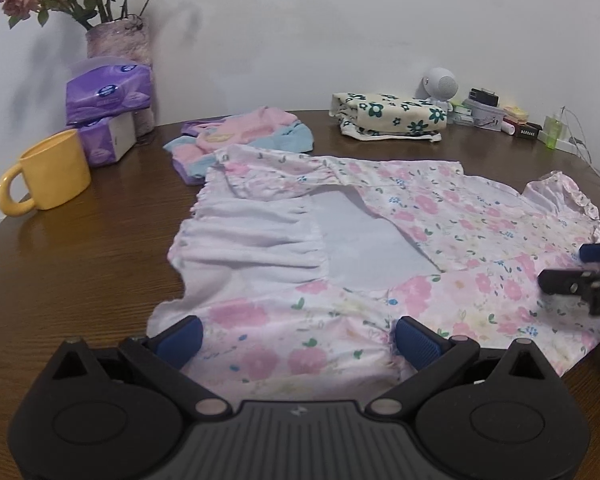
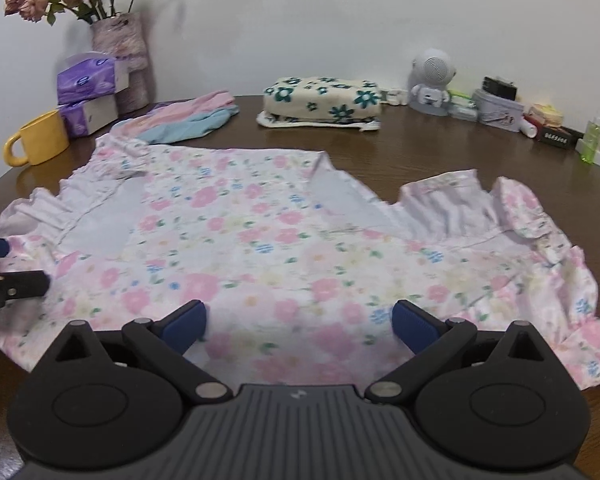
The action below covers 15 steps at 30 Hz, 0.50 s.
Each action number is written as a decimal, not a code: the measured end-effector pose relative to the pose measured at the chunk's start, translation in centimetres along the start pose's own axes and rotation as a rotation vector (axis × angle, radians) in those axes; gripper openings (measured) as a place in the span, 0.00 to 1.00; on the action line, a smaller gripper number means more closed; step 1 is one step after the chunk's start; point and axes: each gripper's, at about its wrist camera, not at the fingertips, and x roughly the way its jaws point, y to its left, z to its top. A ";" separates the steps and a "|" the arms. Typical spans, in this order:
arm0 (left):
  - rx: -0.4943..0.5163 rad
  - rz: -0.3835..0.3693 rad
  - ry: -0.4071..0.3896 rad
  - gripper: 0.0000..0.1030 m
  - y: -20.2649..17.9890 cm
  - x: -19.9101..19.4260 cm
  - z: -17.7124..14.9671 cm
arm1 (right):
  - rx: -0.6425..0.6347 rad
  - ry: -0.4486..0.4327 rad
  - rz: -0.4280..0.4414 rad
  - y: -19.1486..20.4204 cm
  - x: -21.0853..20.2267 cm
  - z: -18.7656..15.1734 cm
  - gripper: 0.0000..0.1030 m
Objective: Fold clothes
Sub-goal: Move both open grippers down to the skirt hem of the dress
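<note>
Spread flat on the table [image 1: 80,264] near the yellow mug [image 1: 46,176], with both side flaps of the flowery dress [image 2: 260,248] already turned in, so probably midway through folding. Both spread wide and holding nothing: left gripper [image 1: 298,338] and right gripper [image 2: 300,324], each hanging over the near hem with cloth lying between the jaws but not pinched. Next, most likely: dip down, clamp the hem at both spots, and lift it away toward the mug side.

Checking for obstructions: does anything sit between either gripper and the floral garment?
Nothing visible does. The left gripper and right gripper, both open, hang directly over the floral garment; the yellow mug stands off to the side.
</note>
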 end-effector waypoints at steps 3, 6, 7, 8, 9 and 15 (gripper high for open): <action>-0.014 0.002 0.005 1.00 0.3 -0.3 0.0 | -0.001 -0.021 -0.011 -0.8 -0.5 0.2 0.90; -0.031 -0.013 -0.020 0.97 0.8 -1.4 0.3 | -0.022 -0.069 -0.020 -1.4 -1.9 0.8 0.90; -0.031 -0.017 -0.035 0.99 0.9 -1.9 0.5 | -0.027 -0.093 -0.021 -1.7 -2.6 1.2 0.91; -0.029 -0.029 -0.057 0.99 1.1 -2.5 0.8 | -0.028 -0.110 -0.012 -1.9 -3.2 1.7 0.96; -0.027 -0.039 -0.075 0.99 1.4 -3.2 1.2 | -0.033 -0.131 0.006 -2.2 -3.9 2.2 0.99; 0.028 -0.125 -0.166 1.00 2.8 -6.1 6.0 | -0.203 -0.256 0.069 -1.7 -7.8 7.4 1.00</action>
